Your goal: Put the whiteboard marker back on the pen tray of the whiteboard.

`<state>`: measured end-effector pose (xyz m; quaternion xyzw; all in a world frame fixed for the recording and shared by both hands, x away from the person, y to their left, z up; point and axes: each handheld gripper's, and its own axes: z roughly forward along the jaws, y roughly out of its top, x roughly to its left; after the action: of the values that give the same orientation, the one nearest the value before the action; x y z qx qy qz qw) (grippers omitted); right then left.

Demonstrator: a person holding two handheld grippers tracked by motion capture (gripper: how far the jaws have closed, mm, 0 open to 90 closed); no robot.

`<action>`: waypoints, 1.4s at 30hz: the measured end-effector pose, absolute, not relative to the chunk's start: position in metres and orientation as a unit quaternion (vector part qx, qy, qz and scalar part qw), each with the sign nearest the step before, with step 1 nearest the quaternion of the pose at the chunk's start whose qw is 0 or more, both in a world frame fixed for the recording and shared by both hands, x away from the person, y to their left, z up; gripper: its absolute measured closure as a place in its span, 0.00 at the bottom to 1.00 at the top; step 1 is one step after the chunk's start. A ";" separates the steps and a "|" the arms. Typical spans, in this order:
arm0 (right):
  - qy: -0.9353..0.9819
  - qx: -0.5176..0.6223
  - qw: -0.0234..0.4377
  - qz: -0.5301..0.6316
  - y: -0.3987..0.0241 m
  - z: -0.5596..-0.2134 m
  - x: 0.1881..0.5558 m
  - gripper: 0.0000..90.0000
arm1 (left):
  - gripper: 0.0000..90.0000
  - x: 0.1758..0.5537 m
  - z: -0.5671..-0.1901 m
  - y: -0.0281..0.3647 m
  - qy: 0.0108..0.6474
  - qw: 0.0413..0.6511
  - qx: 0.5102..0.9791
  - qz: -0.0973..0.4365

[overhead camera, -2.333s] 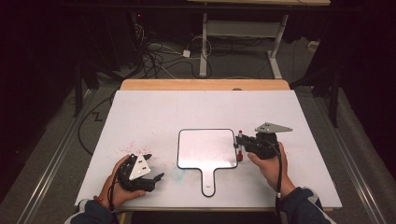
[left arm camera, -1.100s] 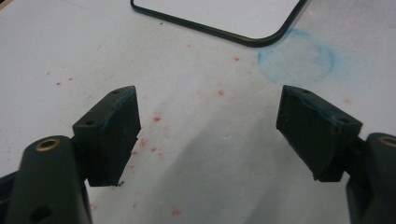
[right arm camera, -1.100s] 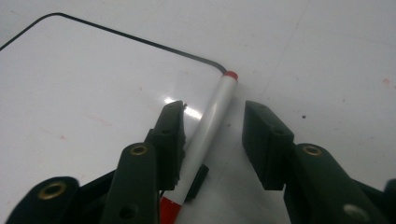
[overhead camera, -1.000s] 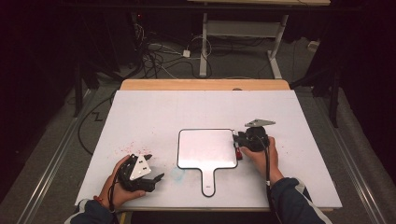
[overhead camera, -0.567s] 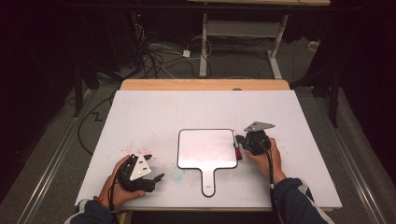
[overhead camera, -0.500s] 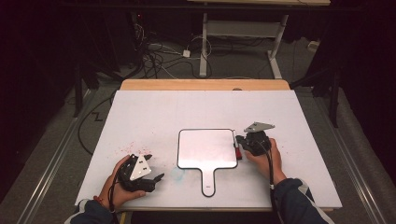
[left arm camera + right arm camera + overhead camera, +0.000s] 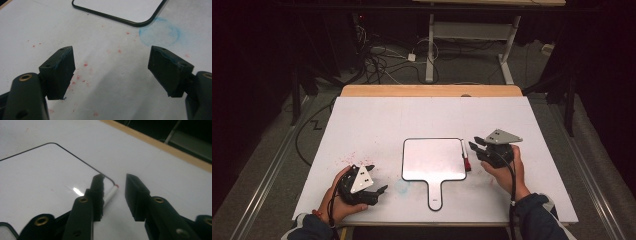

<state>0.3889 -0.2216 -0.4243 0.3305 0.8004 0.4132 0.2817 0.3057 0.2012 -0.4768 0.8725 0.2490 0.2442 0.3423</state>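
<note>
Left gripper (image 7: 371,184): resting near the surface's front-left corner, jaws spread wide, nothing between them; the left gripper view is showing red specks and a faint blue ring (image 7: 160,32) on the bare surface (image 7: 372,125).

Whiteboard (image 7: 433,159): small, black-rimmed, handle pointing toward the front edge, lying flat near the middle of the surface, a little toward the front.

Marker (image 7: 465,156): white barrel, red ends, lying along the whiteboard's right edge, touching or overlapping the rim; in the right gripper view its barrel (image 7: 110,194) is passing just beside and partly behind one jaw, not between the two.

Right gripper (image 7: 477,150): hovering just right of the marker, jaws having just been opening, now partly spread with nothing pinched.

Step in hand (judgement): the marker is looking just set down beside the whiteboard, or about to be re-gripped.

Doing it well (judgement): if re-gripping, spreading the jaws wider than the barrel, centring them across its middle, coming straight down so neither pad is nudging it sideways; if leaving it, lifting clear without clipping the barrel.

Far edge: a wooden strip (image 7: 432,90) is running along it.
</note>
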 end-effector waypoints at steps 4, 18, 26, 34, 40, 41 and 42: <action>0.797 0.304 0.304 0.423 -0.230 -0.415 0.374 0.62 | 0.23 0.306 -0.477 0.201 0.250 0.342 0.872 0.245; 0.787 0.275 0.341 0.434 -0.272 -0.427 0.319 0.37 | 0.23 0.304 -0.473 0.205 0.267 0.344 0.862 0.258; 0.776 0.299 0.353 0.429 -0.287 -0.439 0.296 0.32 | 0.22 0.302 -0.473 0.200 0.259 0.340 0.865 0.263; 0.773 0.306 0.353 0.428 -0.288 -0.441 0.296 0.30 | 0.22 0.303 -0.473 0.199 0.256 0.342 0.865 0.262; 0.780 0.299 0.363 0.412 -0.282 -0.444 0.297 0.31 | 0.22 0.302 -0.473 0.201 0.258 0.340 0.866 0.262; 0.779 0.296 0.364 0.415 -0.282 -0.444 0.297 0.31 | 0.22 0.302 -0.473 0.201 0.258 0.339 0.865 0.263; 0.779 0.296 0.363 0.417 -0.281 -0.443 0.297 0.31 | 0.22 0.302 -0.473 0.201 0.259 0.339 0.865 0.263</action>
<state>0.2965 -0.2813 -0.4432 0.2955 0.7789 0.4172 0.3631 0.3022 0.2010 -0.4733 0.8654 0.2587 0.2635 0.3389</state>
